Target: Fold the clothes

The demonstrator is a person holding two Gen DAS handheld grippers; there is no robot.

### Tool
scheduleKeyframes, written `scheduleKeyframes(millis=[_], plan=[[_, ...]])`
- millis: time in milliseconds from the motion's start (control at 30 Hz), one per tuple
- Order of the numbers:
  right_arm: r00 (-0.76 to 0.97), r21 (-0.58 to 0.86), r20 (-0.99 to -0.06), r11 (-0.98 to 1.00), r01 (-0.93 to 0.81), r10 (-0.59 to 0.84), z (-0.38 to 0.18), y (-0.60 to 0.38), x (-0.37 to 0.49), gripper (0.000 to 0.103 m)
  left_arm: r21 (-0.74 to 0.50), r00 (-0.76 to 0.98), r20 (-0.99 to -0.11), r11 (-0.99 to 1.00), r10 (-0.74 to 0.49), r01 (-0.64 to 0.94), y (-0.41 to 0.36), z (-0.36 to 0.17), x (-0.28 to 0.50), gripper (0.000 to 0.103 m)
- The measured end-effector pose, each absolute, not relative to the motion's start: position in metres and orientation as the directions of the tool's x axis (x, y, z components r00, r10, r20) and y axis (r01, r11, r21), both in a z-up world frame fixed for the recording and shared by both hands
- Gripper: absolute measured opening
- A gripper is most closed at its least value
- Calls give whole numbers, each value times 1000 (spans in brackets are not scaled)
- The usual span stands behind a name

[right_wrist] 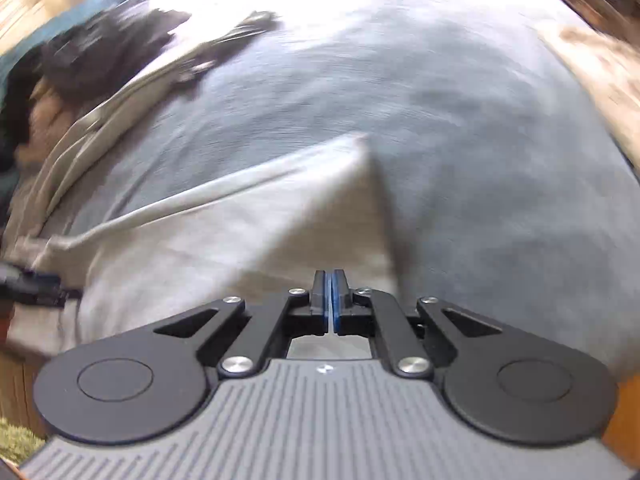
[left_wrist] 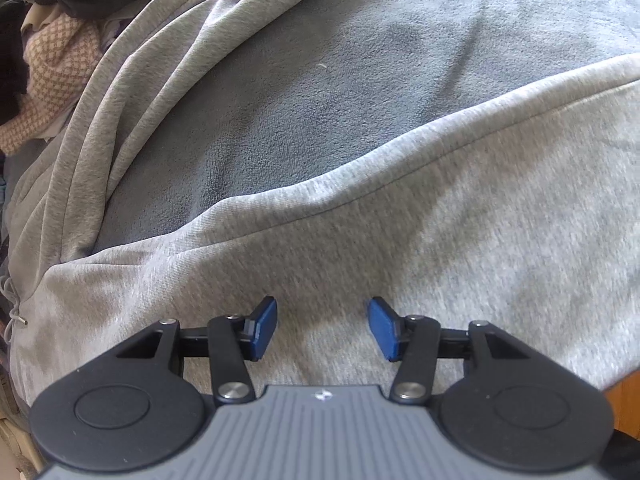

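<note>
Two grippers hang over a light grey sweatshirt [left_wrist: 400,248] that lies spread on a darker grey-blue blanket [left_wrist: 300,80]; the left gripper [left_wrist: 322,330] points steeply down at the sweatshirt, its blue pads [left_wrist: 266,326] standing apart with only bare fabric showing between them, so it is released and grips nothing; a stitched hem of the sweatshirt runs across the left wrist view from lower left to upper right, and above it the blanket shows; a folded, creased part of the same light grey cloth climbs up the left side of that view; at the far left edge a drawstring [left_wrist: 12,308] with a metal tip lies on the sweatshirt.

In the upper left corner sits a heap of other clothes [left_wrist: 52,52], among them a pink and cream patterned piece and something dark.

The right gripper [right_wrist: 329,300] is clenched, its pads pressed together with just a thin slit between them; the view is blurred, and I see no cloth pinched between the pads; the gripper hangs near a corner of the sweatshirt [right_wrist: 224,232], with the blanket [right_wrist: 440,120] stretching off to the right; at the left edge of the right wrist view the other gripper [right_wrist: 36,286] shows as a dark blur just over the sweatshirt; an orange-brown wooden surface [right_wrist: 628,420] peeks out at the lower right.
</note>
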State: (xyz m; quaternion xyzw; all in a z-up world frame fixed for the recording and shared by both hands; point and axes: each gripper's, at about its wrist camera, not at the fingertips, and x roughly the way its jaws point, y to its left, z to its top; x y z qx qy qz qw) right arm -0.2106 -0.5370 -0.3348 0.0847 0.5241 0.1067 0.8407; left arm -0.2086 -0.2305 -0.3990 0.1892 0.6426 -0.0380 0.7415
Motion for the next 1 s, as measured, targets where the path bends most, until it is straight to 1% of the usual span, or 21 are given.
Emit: scheduleKeyframes(millis=[67,100,133,200,233,300,333,367,400,433,467,567,633,733,833,867,967,1000], plan=[[364,213,-866,912,-350,342,-342,-483,-195,3,224,179,-968,934,178,278,-224,-394,-215,52],[324,156,-877,849,-504,354,-348,-454,-191,3,219,182,-968,938,174,268,-220,-392,-218,52],[306,92,-896,808,-582,322,-357,-442,-195,2,216,183,-968,941,171,260,-215,-390,-220,52],[281,-28,-927,699,-715,250,-374,-420,-203,3,221,183,-967,942,178,251,-203,-380,-134,52],[291,-61,-936,726,-685,196,-380,-440,-205,3,227,184,-966,943,184,245,-186,-377,-126,52],[305,-128,-949,775,-619,87,-392,-480,-209,3,231,178,-964,950,195,212,-172,-340,-150,52],[300,-136,-953,840,-525,34,-394,-511,-205,3,230,172,-965,955,199,187,-168,-333,-159,52],[277,-170,-960,875,-452,-44,-393,-534,-205,3,229,164,-965,960,202,161,-159,-331,-162,52],[246,-208,-962,902,-378,-119,-392,-558,-205,6,227,157,-966,965,205,133,-151,-329,-165,52],[209,-249,-959,919,-306,-190,-391,-580,-204,6,224,150,-967,969,208,100,-142,-325,-173,52],[179,-289,-952,916,-277,-247,-389,-593,-205,8,221,145,-967,973,209,66,-133,-318,-185,52],[207,-288,-949,921,-264,-237,-365,-591,-204,9,208,135,-968,977,212,-41,-104,-302,-207,52],[259,-240,-952,923,-301,-163,-350,-560,-196,9,198,134,-968,975,211,-105,-80,-297,-210,52],[325,-94,-944,903,-420,53,-330,-479,-178,11,170,159,-966,965,203,-199,-41,-285,-208,52],[295,76,-915,836,-543,274,-317,-385,-157,21,131,199,-962,955,188,-267,-6,-273,-201,52],[275,128,-899,806,-578,340,-313,-353,-150,27,110,213,-961,952,175,-285,6,-270,-199,52],[199,273,-830,691,-669,521,-302,-259,-128,34,6,237,-967,941,91,-337,46,-264,-182,52],[171,301,-825,675,-674,538,-301,-236,-118,37,-37,244,-968,934,54,-355,58,-264,-173,52]])
